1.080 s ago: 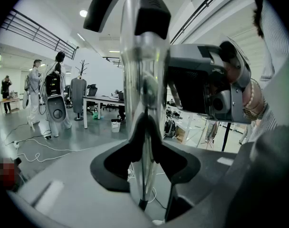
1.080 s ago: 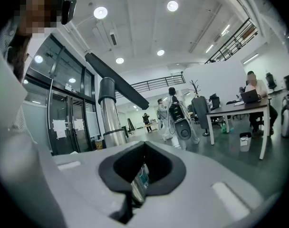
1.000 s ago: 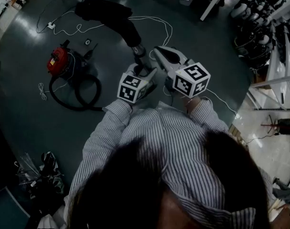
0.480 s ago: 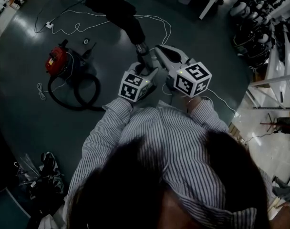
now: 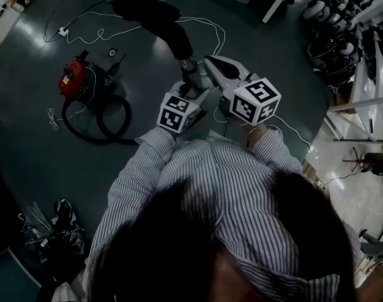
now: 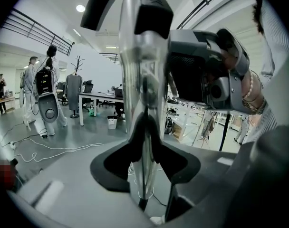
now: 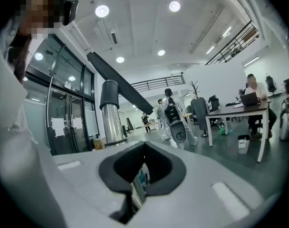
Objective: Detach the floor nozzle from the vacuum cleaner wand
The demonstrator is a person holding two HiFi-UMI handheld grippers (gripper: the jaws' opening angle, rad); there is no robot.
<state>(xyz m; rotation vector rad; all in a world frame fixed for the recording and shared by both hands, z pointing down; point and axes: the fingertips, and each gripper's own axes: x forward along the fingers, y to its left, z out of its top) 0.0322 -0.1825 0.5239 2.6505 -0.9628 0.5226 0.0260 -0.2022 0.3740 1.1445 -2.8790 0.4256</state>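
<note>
The chrome wand (image 5: pixel 190 68) is held up off the floor, with the black floor nozzle (image 5: pixel 155 19) on its far end. My left gripper (image 5: pixel 193 92) is shut on the wand. In the left gripper view the shiny tube (image 6: pixel 142 89) runs straight up between the jaws of this gripper (image 6: pixel 144 160). My right gripper (image 5: pixel 211 66) lies close beside the wand on the right, and its body (image 6: pixel 206 75) shows next to the tube's black collar. The right gripper (image 7: pixel 142 167) is shut; in its own view the wand (image 7: pixel 111 122) and the nozzle (image 7: pixel 120 82) stand left of it, outside the jaws.
The red vacuum cleaner (image 5: pixel 75 77) sits on the floor to the left with its black hose (image 5: pixel 97 121) coiled beside it. A white cable (image 5: pixel 204 27) snakes across the floor. Desks (image 7: pixel 237 110), people walking and racks (image 5: pixel 361 49) lie farther off.
</note>
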